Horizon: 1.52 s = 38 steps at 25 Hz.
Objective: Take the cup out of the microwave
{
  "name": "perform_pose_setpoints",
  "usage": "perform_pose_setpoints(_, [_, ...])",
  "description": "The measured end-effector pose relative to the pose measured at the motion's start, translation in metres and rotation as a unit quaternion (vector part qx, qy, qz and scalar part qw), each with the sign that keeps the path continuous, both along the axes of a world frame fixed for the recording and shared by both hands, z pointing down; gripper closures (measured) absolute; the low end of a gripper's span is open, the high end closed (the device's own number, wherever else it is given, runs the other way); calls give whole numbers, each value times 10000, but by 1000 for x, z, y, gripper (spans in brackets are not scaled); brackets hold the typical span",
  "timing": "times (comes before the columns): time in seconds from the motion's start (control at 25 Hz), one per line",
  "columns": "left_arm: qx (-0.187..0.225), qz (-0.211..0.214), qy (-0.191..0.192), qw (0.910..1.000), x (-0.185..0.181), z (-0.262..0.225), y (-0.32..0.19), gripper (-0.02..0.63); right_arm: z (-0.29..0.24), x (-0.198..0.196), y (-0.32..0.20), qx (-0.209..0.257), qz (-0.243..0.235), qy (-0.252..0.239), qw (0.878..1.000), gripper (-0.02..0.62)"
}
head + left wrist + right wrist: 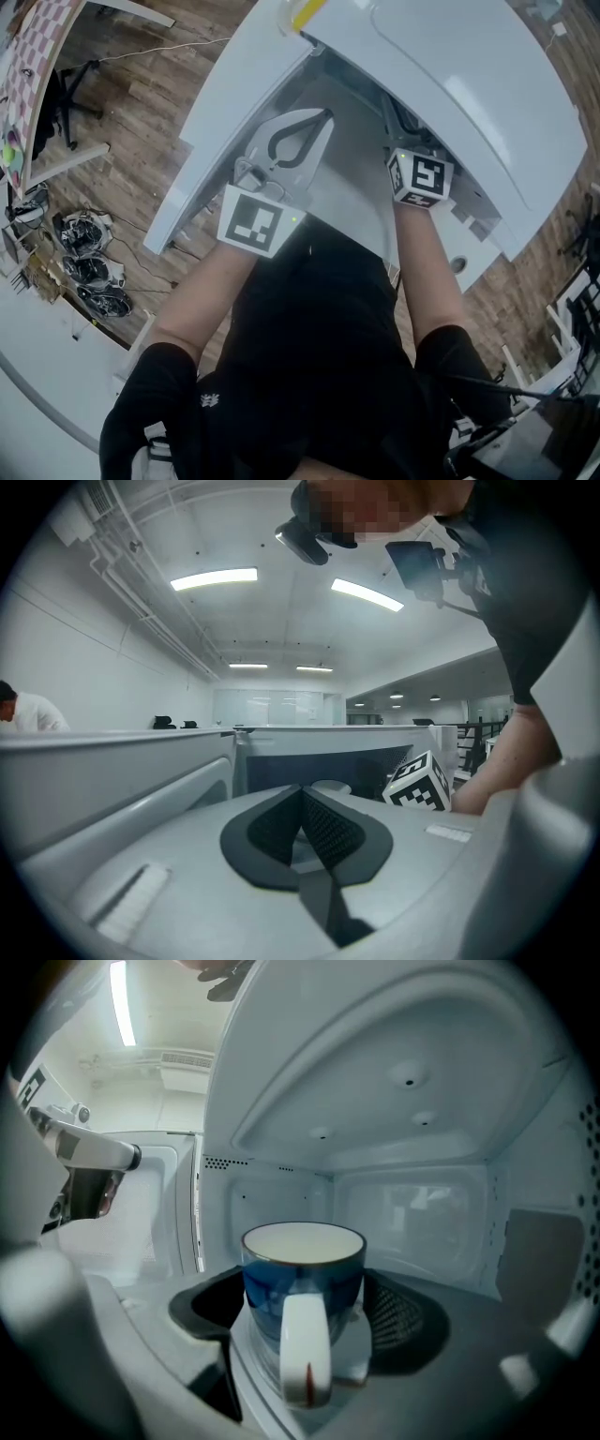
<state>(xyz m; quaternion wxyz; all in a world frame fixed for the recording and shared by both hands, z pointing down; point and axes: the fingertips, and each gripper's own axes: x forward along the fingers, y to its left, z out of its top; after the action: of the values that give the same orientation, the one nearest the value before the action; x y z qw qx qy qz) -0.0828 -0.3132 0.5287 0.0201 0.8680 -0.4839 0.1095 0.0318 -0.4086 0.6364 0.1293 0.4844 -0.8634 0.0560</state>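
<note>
A blue cup [302,1283] with a white inside and a white handle [306,1358] stands upright on the floor inside the white microwave [450,75], handle turned toward the camera. My right gripper [302,1324] reaches into the cavity and is open, with one dark pad [405,1321] on each side of the cup. In the head view only its marker cube [420,178] shows at the microwave's mouth. My left gripper [326,116] hovers in front of the opening beside the swung-out door [234,103]. It is shut [302,794], pads meeting at the tip with nothing between them.
The microwave sits on a white surface above a wooden floor [141,103]. Cables and gear [89,262] lie on the floor at the left. The cavity walls and ceiling [394,1101] close in around the cup. A person in white [23,712] is far off.
</note>
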Motion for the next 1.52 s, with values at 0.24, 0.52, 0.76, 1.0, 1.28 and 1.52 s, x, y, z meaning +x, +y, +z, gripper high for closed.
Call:
perform_pose_setpoints(0.24, [2,-65,19,10000,1,-2,-4,600,5,-7,-7,-136,-98,134,9998,181])
perform_pose_setpoints(0.52, [113,-108,-56,9999,-1,-14,2,600,8,-6,-7,-67,-133,332,9993,201])
perform_pose_setpoints(0.76, [145,-88,-78,9998,-7,-27,25,600,2,-4,1,-177,-141,178,9996,202])
perform_pose_setpoints(1.0, [256,-75,-33,9996,-21,-46,51,600,-11,-3,29,-235,-33,125,9996,202])
perform_pose_setpoints(1.28, [365,-2,105,9993,-26,-69,81,600,-23,1,75,-381,45,129,9992,202])
perform_pose_setpoints(1.52, [437,46,167,9989,-29,-90,104,600,-40,3,113,-481,53,128,9987,202])
